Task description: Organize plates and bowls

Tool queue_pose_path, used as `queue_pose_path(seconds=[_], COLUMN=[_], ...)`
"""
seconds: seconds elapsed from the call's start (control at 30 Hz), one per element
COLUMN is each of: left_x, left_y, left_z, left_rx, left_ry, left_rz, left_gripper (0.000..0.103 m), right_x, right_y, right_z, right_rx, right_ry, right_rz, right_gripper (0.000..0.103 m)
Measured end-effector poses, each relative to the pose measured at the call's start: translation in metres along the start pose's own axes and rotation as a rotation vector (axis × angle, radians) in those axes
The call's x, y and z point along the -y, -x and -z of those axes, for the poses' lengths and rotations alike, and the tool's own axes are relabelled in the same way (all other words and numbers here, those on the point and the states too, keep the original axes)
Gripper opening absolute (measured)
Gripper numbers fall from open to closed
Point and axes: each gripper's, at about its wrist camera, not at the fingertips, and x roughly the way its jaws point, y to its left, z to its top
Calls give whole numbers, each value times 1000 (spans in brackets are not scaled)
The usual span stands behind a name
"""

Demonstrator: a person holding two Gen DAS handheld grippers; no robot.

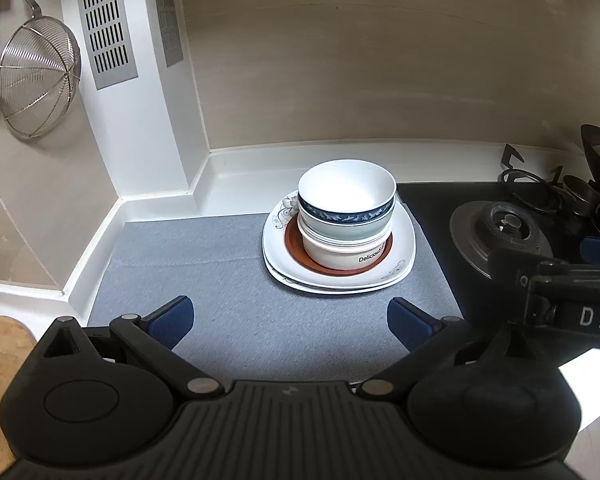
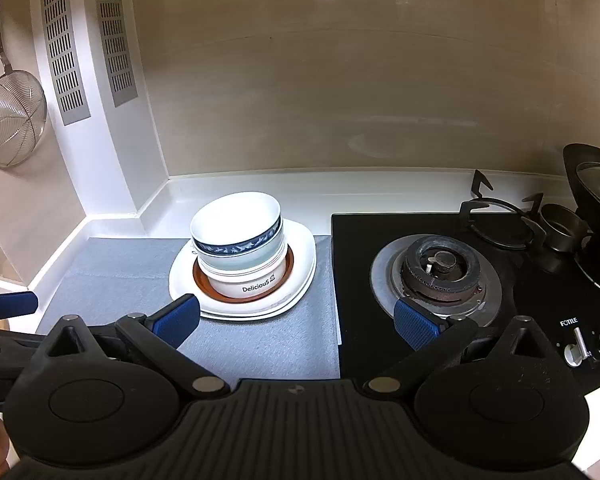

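The left gripper (image 1: 290, 322) has its blue jaws wide apart and holds nothing. The right gripper (image 2: 298, 322) is the same, jaws wide apart and empty. The dishes sit in one pile on the gray mat (image 1: 204, 280). In the left view the pile is straight ahead of the jaws and a little to the right side. In the right view it is just past the left jaw. At the bottom are white plates (image 1: 400, 256), one on the other. On them is a brown dish (image 1: 296, 246). Then comes a white bowl with the word "Delicious" (image 1: 332, 252), and a pale bowl nested in it. On top sits the blue-rimmed bowl (image 1: 346, 196). The pile looks neat, so the job seems nearly done, or a bowl may need to come off. To lift the top bowl well, I think one jaw should go inside the rim and one outside, then squeeze gently. Lift straight up so the bowls below do not tip. Stay clear of the stove burner (image 2: 440, 264), which lies just ahead of the right jaw in the right view.
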Motion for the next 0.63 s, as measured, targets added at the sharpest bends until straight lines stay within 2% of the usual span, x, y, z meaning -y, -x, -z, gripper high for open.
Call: queue_pose_path(seconds=[0.63], left_x=[5], left_y=[0], left_z=[-1], left_rx=[9], left_ry=[-24], left_rz=[31], left_gripper=[103], right_x=[5], right_y=[2], right_z=[0], right_rx=[2], right_ry=[-2], right_rz=[10], right_gripper=[103])
